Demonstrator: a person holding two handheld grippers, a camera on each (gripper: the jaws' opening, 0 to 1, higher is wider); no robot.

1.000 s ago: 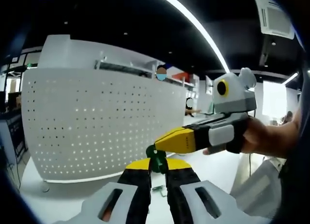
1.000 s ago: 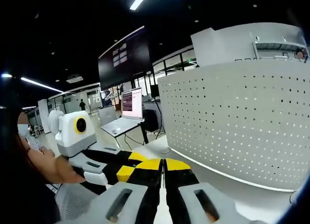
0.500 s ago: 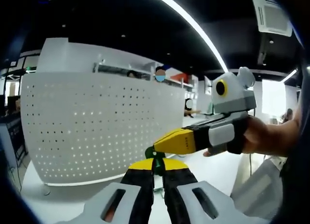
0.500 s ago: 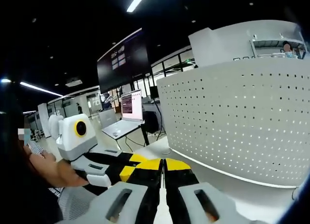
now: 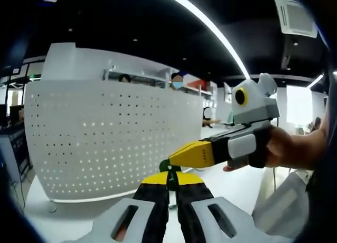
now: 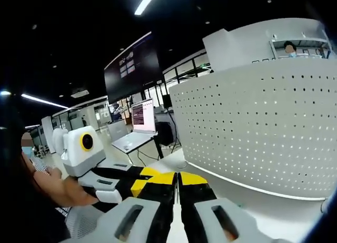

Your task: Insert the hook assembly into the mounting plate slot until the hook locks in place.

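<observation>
A white perforated panel [image 5: 105,138], curved and upright, is the biggest thing here; it stands on a white table [image 5: 231,185] and rises behind both grippers. In the right gripper view the same panel [image 6: 263,132] stands to the right of the jaws, with the table [image 6: 284,214] running along its foot.

Left of the panel in the right gripper view stands a laptop [image 6: 138,124] with its screen lit, on a desk further back, and a dark screen [image 6: 129,67] hangs above it.

The left gripper [image 5: 167,181] rises in front of the panel with its yellow-tipped jaws drawn nearly together on a small green hook [image 5: 169,168], which sticks up just above the tips. The right gripper [image 5: 176,160] comes in from the right in the left gripper view, held by a hand [image 5: 287,148], and its yellow tip touches or nearly touches the hook; which one, I cannot tell.

In its own view the right gripper [image 6: 177,179] has its jaws pressed together, with only a thin dark line between them and nothing visible in it. The left gripper [image 6: 138,184] lies just to its left, tips almost meeting, away from the panel.
</observation>
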